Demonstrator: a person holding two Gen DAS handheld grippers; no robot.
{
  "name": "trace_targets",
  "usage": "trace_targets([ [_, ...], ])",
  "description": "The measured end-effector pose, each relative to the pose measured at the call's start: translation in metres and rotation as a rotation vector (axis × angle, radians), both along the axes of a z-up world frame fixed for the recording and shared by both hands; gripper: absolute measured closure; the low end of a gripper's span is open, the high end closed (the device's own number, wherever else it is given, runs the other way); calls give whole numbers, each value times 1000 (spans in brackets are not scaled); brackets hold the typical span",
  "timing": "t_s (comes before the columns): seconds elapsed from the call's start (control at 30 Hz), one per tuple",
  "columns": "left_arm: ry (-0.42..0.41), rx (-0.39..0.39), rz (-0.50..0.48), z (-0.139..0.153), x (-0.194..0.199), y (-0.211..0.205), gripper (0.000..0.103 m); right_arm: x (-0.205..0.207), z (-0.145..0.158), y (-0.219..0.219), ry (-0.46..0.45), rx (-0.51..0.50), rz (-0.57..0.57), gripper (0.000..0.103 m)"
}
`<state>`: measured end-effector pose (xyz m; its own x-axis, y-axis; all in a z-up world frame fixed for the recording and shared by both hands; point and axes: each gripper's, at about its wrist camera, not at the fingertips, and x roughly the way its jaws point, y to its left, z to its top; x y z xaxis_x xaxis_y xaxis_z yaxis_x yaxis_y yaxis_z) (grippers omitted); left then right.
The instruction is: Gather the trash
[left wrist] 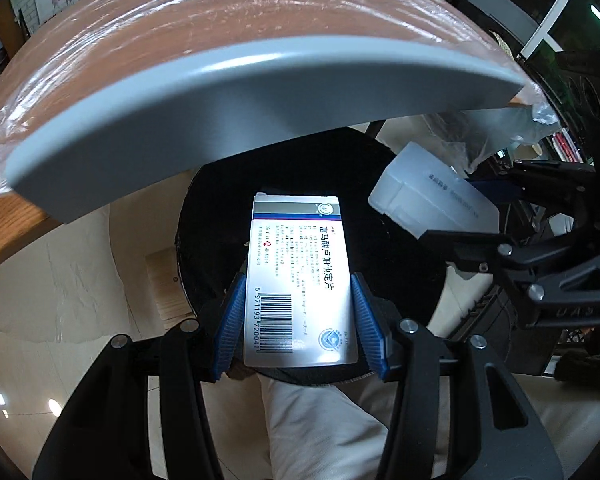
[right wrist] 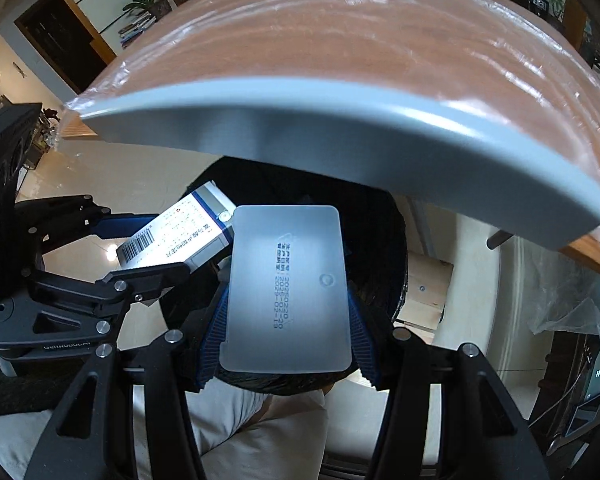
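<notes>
My left gripper (left wrist: 298, 322) is shut on a white medicine box (left wrist: 298, 280) with a barcode and blue band, its blue pads pressing both long sides. My right gripper (right wrist: 286, 322) is shut on a frosted white plastic case (right wrist: 286, 288) printed with dates. Both point steeply down over a black-lined trash bin (left wrist: 400, 248), whose dark mouth (right wrist: 384, 236) lies right under the held items. In the left wrist view the plastic case (left wrist: 432, 204) and right gripper sit at the right. The right wrist view has the medicine box (right wrist: 176, 236) and left gripper at the left.
A table with a grey rim (left wrist: 220, 92) and plastic-wrapped brown top (right wrist: 340, 40) overhangs the bin's far side. A person's light-trousered leg (left wrist: 320, 420) is below the grippers. A wooden block (right wrist: 428, 292) stands beside the bin on the glossy pale floor (left wrist: 60, 300).
</notes>
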<state>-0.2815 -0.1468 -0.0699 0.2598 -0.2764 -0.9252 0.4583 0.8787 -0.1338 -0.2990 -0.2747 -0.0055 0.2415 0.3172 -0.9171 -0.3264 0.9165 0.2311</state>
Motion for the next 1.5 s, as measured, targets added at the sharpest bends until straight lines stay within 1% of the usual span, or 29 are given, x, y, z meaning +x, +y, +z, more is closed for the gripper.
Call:
trace_targets([
  [0.07,-7,8,-4,-2,1,-3,51,1,-5,1,-1,-8,-2,49],
  [0.13,-21,-4,2,-2,1,-2,49,1,-6,-1,-7,2,-17,49],
  [0.2,-32,-19,15,-1,0,0,34,2,-7,-5,-10,16,-44,46],
  [0.23,-40,-20,22,0,2,1,23,4,-8,-6,-7,27,-53,35],
  [0.27,-53,-23,34,1,2,3,21,4,-8,-7,-9,38,-63,27],
  [0.33,-53,-17,52,0,6,6,21,5,-8,-11,-19,43,-81,27],
  [0.5,-43,-22,70,1,11,12,21,9,-10,-14,-4,45,-92,27],
  [0.63,-39,-39,75,8,11,19,21,10,-6,-14,11,64,-80,26],
  [0.73,-56,-51,73,24,3,23,21,0,15,-13,7,81,-40,26],
  [0.8,-71,-78,74,41,-2,29,21,-6,39,-15,-24,100,-11,26],
  [0.83,-90,-107,73,57,-5,33,21,-9,57,-18,-53,114,1,24],
  [0.87,-124,-136,70,76,-6,38,21,-10,71,-21,-84,123,5,18],
  [0.9,-155,-155,69,89,-5,41,21,-8,89,-25,-130,131,1,14],
  [0.93,-211,-174,73,109,0,48,15,-5,106,-32,-187,135,-8,6],
  [0.97,-262,-176,87,124,7,54,6,2,119,-39,-241,129,-24,4],
  [1.0,-323,-169,119,139,22,64,3,17,132,-49,-302,101,-58,4],
  [1.03,-362,-169,150,147,38,73,2,29,136,-57,-332,76,-83,4],
  [1.07,-384,-165,185,151,55,82,2,51,138,-68,-369,33,-122,4],
  [1.1,-396,-156,220,152,70,89,2,68,138,-76,-388,2,-149,4],
  [1.13,-408,-145,270,151,95,101,2,94,133,-92,-399,-43,-203,4],
  [1.2,-407,-133,345,143,143,121,2,142,117,-124,-367,-100,-330,4],
  [1.27,-392,-122,381,133,179,133,2,173,101,-147,-327,-101,-397,4],
  [1.3,-380,-109,398,127,199,139,2,193,89,-161,-292,-113,-440,4],
  [1.33,-373,-97,408,122,211,142,2,206,81,-169,-269,-131,-466,4],
  [1.4,-357,-62,419,111,239,148,2,222,69,-181,-261,-154,-483,4],
  [1.43,-342,-56,430,104,253,151,2,229,66,-185,-263,-175,-493,4],
  [1.5,-317,-55,453,95,273,160,2,240,63,-192,-263,-178,-503,4],
])
